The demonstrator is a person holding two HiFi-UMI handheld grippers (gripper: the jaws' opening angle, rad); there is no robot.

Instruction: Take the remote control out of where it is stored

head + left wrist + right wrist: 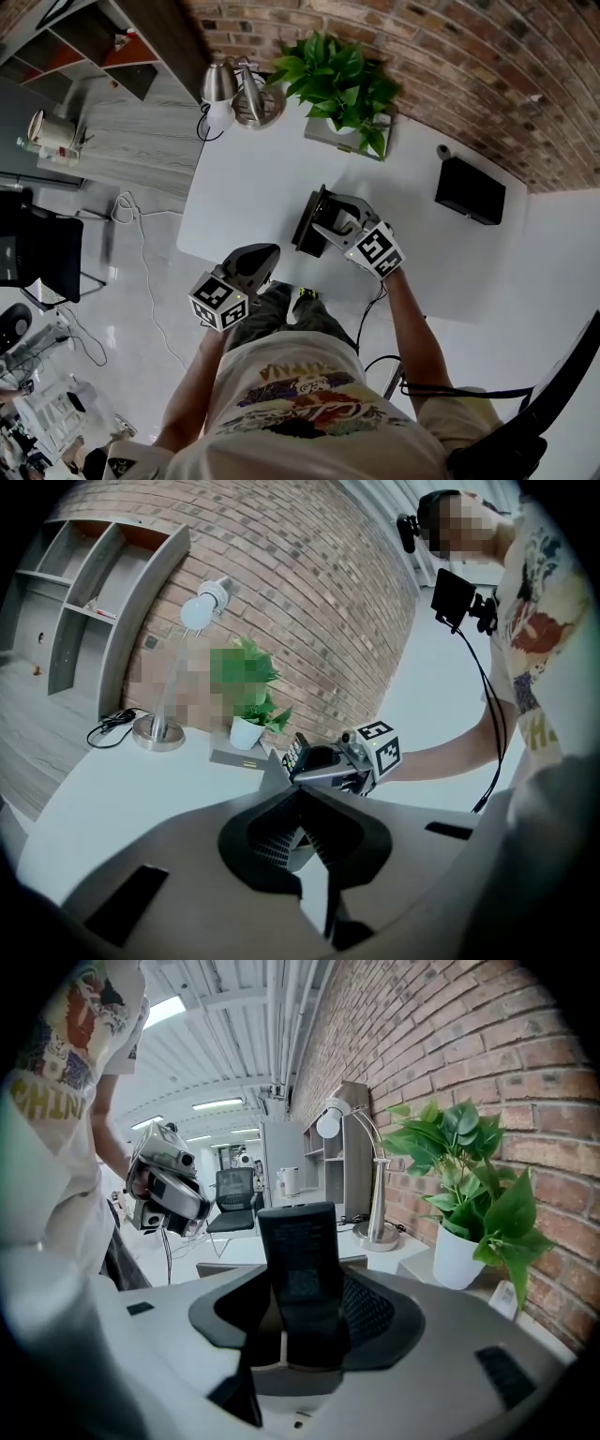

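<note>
Remote (300, 1241) clamped upright in right gripper (305, 1312), near plant (337, 84); left gripper (300, 794) closed, empty, farther from plant.

White table (246, 192) noted: lamp base (260, 105) set at 11 o'clock, potted plant (342, 89) at 12, black box (470, 190) at 2, dark holder (307, 223) placed near centre.

The lower end of the remote control (300, 1251) is hidden between the jaws of the right gripper (302, 1340). In the right gripper view its button side faces away.
</note>
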